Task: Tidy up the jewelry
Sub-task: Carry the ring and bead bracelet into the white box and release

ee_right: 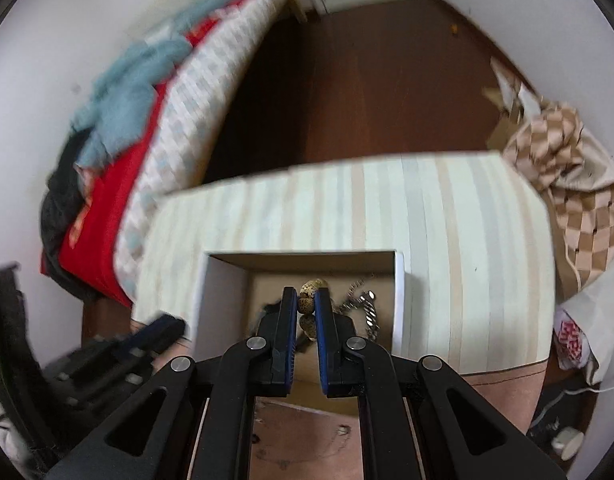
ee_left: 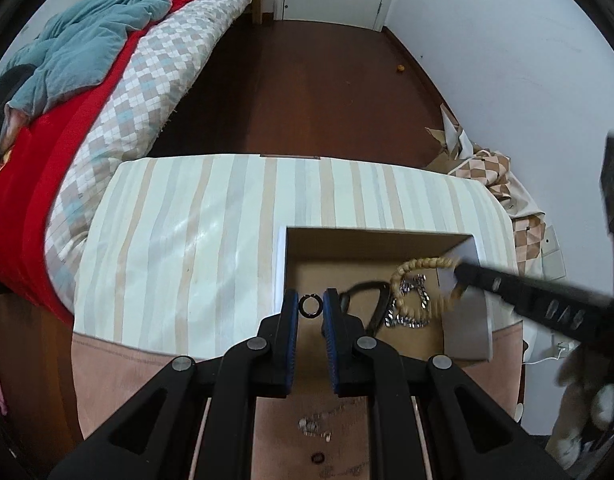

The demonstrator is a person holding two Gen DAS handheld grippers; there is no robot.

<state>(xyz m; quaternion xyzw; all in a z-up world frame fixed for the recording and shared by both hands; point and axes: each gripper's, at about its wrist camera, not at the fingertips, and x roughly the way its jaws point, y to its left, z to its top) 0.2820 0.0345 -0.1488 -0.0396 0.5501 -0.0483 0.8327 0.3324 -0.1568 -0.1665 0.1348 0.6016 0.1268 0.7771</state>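
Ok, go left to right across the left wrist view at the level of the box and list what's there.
Red blanket → striped tabletop → small black ring between the left gripper fingers → black cord → silver chain with the beaded bracelet → right gripper.

Right gripper [ee_right: 306,307]: my two black fingers with blue pads are closed on a speckled tan bead bracelet [ee_right: 309,290], held over the open box
Box [ee_right: 399,300]: white walls, brown cardboard floor, standing on the striped tabletop
Inside the box: a silver chain [ee_right: 367,310] lies just right of my fingers; something dark sits at their left, too blurred to name
Table [ee_right: 467,240]: cream and beige stripes, pinkish near edge
Left gripper [ee_right: 159,330]: dark and blurred, low at my left, near the box's left wall
Background: bed [ee_right: 179,128] with red, blue and checked covers; dark wood floor; checked fabric [ee_right: 571,200] heaped at the right
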